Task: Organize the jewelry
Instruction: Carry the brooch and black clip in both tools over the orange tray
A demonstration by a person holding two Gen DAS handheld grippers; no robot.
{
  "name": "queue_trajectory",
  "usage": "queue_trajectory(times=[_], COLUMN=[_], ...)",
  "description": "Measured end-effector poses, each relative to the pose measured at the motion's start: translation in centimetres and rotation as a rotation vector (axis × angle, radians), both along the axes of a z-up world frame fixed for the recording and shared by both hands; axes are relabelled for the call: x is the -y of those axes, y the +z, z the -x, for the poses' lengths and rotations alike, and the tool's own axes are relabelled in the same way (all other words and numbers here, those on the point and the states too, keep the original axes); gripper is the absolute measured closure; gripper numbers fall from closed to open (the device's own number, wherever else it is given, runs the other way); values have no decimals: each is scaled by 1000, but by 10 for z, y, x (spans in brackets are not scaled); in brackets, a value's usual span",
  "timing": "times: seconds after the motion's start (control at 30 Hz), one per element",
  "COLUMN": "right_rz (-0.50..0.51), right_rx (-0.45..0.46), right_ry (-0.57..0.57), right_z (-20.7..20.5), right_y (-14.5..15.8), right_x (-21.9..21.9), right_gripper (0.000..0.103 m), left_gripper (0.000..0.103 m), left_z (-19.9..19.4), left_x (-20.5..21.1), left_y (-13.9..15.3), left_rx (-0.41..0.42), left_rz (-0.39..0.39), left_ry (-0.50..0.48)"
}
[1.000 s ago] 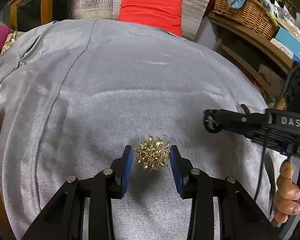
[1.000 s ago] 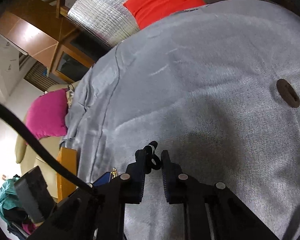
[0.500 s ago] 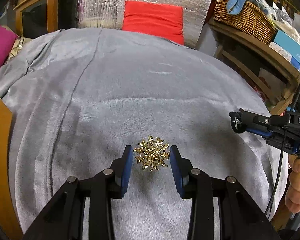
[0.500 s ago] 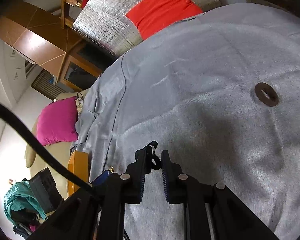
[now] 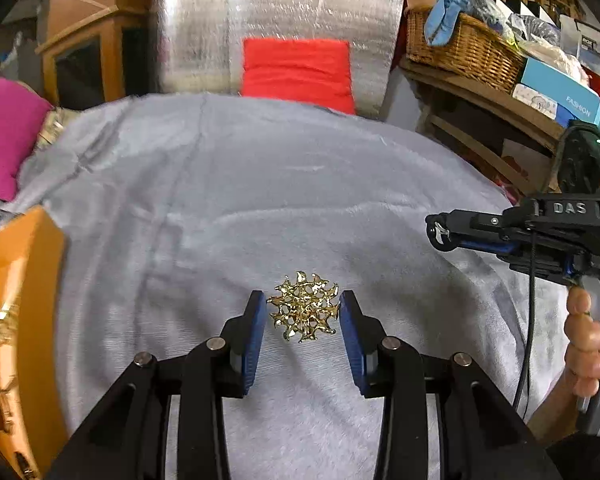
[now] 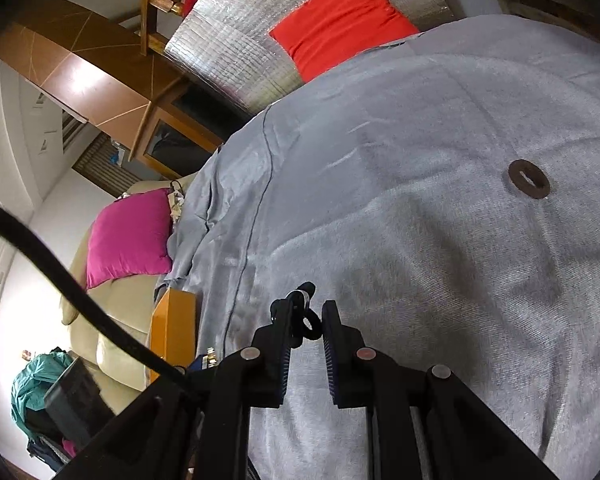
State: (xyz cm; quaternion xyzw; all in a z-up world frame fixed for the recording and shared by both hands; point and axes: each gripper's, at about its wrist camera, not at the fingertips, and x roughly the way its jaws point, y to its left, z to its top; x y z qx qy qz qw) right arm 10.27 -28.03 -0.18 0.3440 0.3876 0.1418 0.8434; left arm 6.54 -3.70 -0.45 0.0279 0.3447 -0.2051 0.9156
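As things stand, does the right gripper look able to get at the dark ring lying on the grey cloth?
Probably not yet: the way over the grey cloth to the dark ring looks free, but the right gripper already holds a small black piece.

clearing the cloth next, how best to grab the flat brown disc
Probably across its outer rim, from straight above: the brown disc lies flat on the soft grey cloth, and its slot looks too narrow for a finger.

We see the left gripper (image 5: 303, 312) with black arms, blue pads and round silver screws. The right gripper (image 5: 436, 232) is also black, with white letters "DAS" and a thin black cable; its handle is grey.
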Motion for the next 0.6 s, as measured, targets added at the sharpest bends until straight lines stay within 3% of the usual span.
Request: queue_trajectory(times=[0.17,0.33,0.6], right_rz=[-3,-12,4], right_rx=[39,67,137], right_ry=[43,113,311], right_z=[-1,1,22], right_y=[14,24,46], right_x=[-23,-70,-187], right_gripper=[87,87,87], left_gripper=[64,64,64], left_z=[37,69,105], left_x=[-40,-108,-220], left_y=[27,53,37], left_rx=[79,104,58], left_rz=[-24,-35,-65], left_ry=[52,141,285])
